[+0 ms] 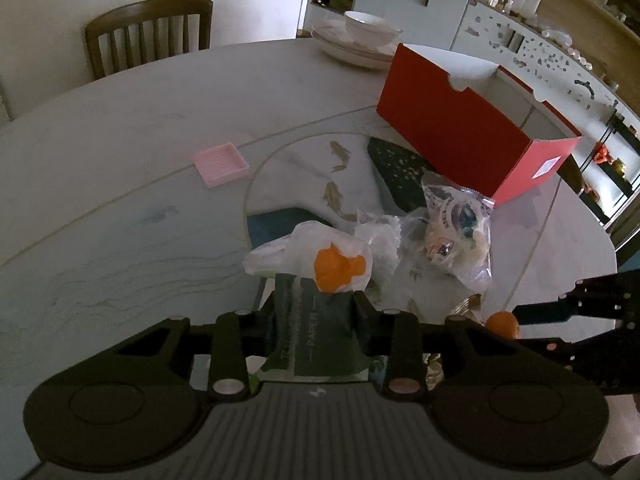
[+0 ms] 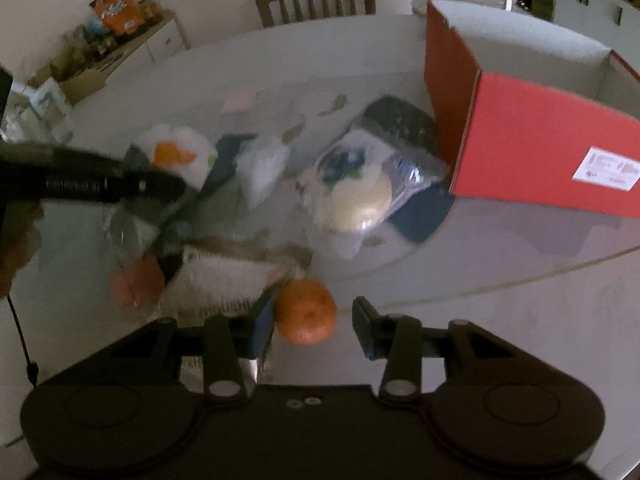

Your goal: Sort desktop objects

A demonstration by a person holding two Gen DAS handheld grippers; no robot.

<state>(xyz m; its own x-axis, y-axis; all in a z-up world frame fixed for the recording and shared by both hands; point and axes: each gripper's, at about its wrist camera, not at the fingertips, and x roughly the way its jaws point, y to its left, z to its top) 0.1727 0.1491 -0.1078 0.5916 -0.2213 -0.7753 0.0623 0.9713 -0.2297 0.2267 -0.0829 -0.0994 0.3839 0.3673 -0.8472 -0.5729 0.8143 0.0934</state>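
Pick step. Your left claw (image 1: pixel 316 312) is clamped on the tissue pack (image 1: pixel 316 320). Your right claw (image 2: pixel 313 320) stands open astride the orange (image 2: pixel 306 312) on the surface (image 2: pixel 500 320). Next: squeeze, then carry both to the box (image 2: pixel 540 152).

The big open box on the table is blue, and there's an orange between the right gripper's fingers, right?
Not quite: the box is red, not blue, as the right wrist view shows. The rest holds: it is open, stands on the table, and the orange sits between the fingers of the right gripper.
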